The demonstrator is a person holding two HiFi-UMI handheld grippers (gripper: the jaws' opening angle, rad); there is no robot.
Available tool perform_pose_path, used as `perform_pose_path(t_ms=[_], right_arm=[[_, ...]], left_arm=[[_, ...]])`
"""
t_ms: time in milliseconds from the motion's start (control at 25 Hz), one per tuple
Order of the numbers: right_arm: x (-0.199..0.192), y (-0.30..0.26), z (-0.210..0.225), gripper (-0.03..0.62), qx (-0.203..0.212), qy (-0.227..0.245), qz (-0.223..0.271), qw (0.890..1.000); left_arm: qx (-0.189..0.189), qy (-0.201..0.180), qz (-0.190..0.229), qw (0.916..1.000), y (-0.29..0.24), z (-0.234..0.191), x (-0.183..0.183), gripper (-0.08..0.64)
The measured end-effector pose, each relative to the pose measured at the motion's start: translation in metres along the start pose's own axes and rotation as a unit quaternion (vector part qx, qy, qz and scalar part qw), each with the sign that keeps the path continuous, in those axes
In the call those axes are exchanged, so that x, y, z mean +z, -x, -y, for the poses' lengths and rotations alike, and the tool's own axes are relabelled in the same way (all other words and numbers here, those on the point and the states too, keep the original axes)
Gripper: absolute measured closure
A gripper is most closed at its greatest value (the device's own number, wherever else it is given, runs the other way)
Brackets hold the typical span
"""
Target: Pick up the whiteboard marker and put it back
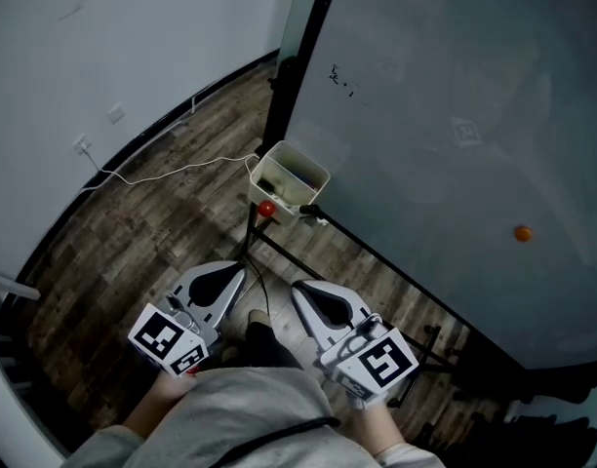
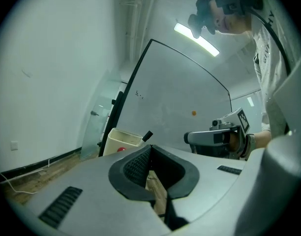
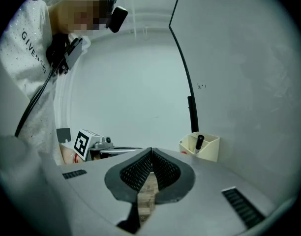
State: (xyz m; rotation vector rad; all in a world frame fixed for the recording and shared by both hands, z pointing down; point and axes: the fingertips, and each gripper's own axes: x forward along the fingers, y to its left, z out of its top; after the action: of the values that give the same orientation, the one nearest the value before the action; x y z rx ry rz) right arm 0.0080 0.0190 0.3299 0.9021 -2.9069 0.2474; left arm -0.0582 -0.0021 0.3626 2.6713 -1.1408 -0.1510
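Observation:
A black-capped whiteboard marker (image 1: pixel 311 210) stands tilted in the cream holder box (image 1: pixel 300 165) at the whiteboard's lower left corner. The left gripper view shows its cap (image 2: pixel 147 135) above the box (image 2: pixel 120 138), and the right gripper view shows the marker (image 3: pixel 199 141) inside the box (image 3: pixel 208 149). My left gripper (image 1: pixel 242 273) and right gripper (image 1: pixel 298 289) hover side by side over the floor, short of the box. Both are shut with nothing between the pads (image 2: pixel 140 165) (image 3: pixel 140 170). Each gripper sees the other (image 2: pixel 214 137) (image 3: pixel 99 145).
The big grey whiteboard (image 1: pixel 455 135) on its black stand (image 1: pixel 289 76) fills the right side and carries an orange magnet (image 1: pixel 522 233). A red round thing (image 1: pixel 266 209) sits at the box's front. A white cable (image 1: pixel 172 172) runs over the wooden floor to a wall socket (image 1: pixel 82 145).

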Motion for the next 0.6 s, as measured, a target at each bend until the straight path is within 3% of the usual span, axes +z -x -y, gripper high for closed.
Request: perform_pose_path(t_ms=[160,600], right_arm=[[-0.010,0.013,-0.011,0.572,-0.012,0.007,-0.019,1.000],[-0.016,0.040,-0.041,0.572,-0.020,0.000,-0.012,1.000]], left_arm=[[0.002,0.004,0.005,1.0000,0.014,0.009,-0.003,0.545],[-0.005,0.003,0.010,0.9999,0.039,0.040,-0.008,0.545]])
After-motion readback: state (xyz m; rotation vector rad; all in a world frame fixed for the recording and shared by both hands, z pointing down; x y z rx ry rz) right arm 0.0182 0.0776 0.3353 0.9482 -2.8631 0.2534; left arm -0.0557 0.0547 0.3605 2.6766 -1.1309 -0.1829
